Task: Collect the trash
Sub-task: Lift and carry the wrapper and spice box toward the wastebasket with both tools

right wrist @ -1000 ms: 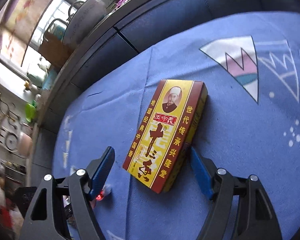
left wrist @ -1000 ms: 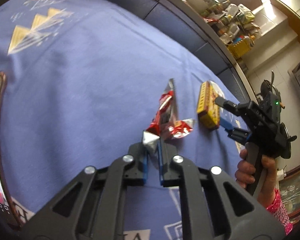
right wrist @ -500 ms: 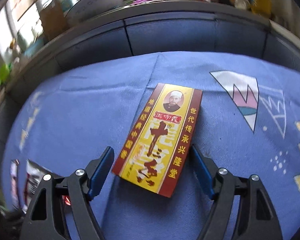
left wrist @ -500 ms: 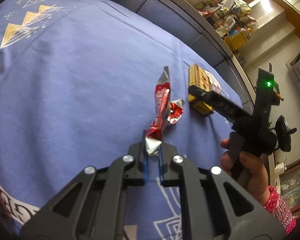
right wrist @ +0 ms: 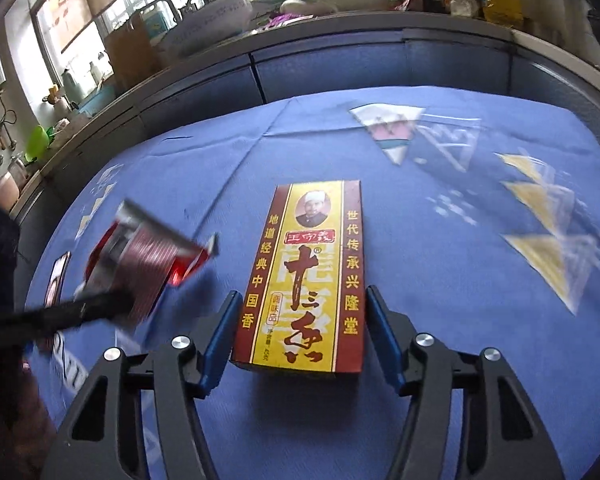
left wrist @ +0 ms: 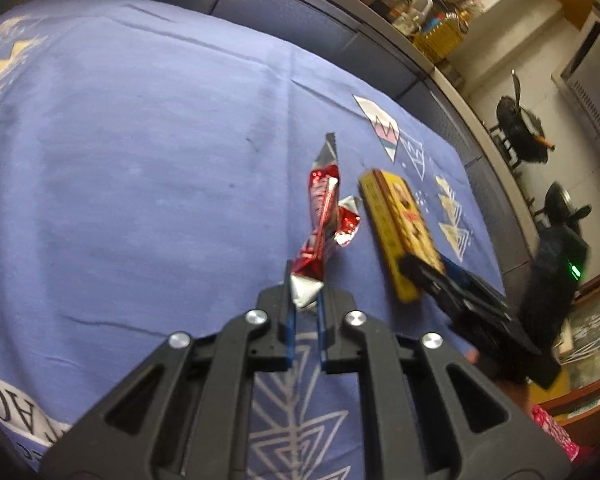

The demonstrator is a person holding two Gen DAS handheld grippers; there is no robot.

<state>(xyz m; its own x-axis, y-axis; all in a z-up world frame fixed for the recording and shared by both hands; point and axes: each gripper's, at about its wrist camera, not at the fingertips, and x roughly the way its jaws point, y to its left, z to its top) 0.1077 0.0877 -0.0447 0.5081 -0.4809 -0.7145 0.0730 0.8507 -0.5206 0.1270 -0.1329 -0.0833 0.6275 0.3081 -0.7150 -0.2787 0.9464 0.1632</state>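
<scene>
The left claw pinched the crinkled red foil wrapper by its silver end, just left of the flat yellow-and-maroon cardboard box. The right claw stood spread astride that box's near end; closing squarely on both long edges would grip best.

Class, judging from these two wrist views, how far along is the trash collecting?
Done: nothing visibly binned; no bin is in view. In hand: the left gripper is shut on the red wrapper. The right gripper is open, straddling the yellow box on the blue cloth. Left: gripping the box.
</scene>
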